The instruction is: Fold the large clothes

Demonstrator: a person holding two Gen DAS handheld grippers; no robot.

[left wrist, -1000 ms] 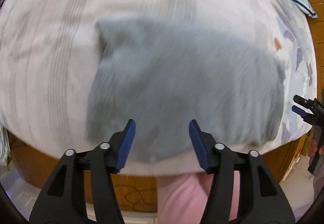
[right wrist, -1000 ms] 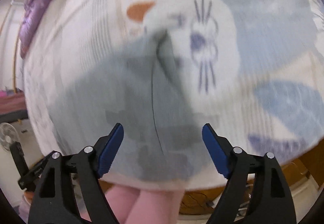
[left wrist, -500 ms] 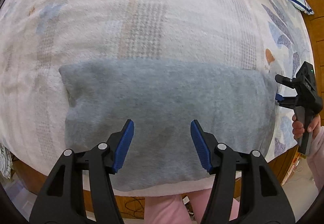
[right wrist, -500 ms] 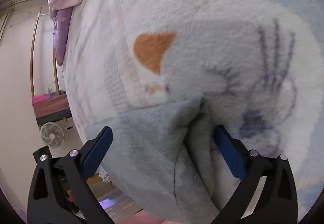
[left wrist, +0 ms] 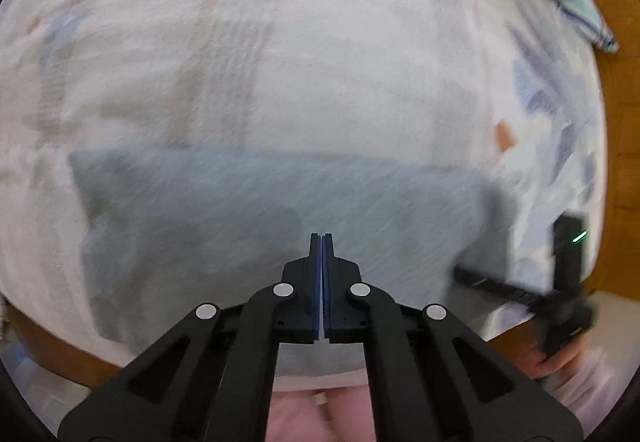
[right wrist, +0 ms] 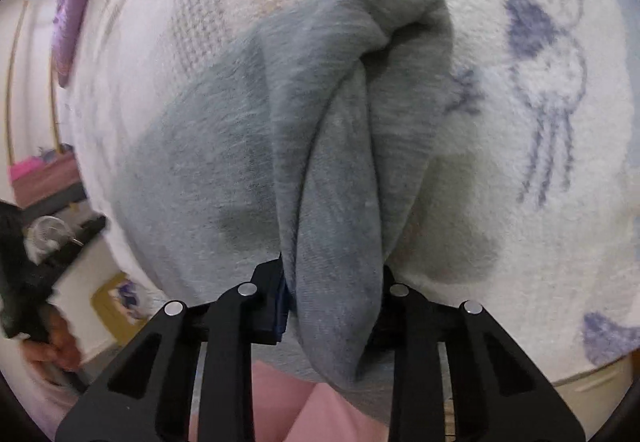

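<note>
We see the folded garment (left wrist: 260, 218) lying on the blanket (left wrist: 320, 62) near its front edge, a pillow (left wrist: 584, 18) far right behind it.

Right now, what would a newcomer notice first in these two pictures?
First, the thick bunch of grey garment pinched in the right claw at the bottom centre of the right view. Then the left claw, shut and empty above the flat grey cloth. Behind lies the white patterned blanket.
</note>
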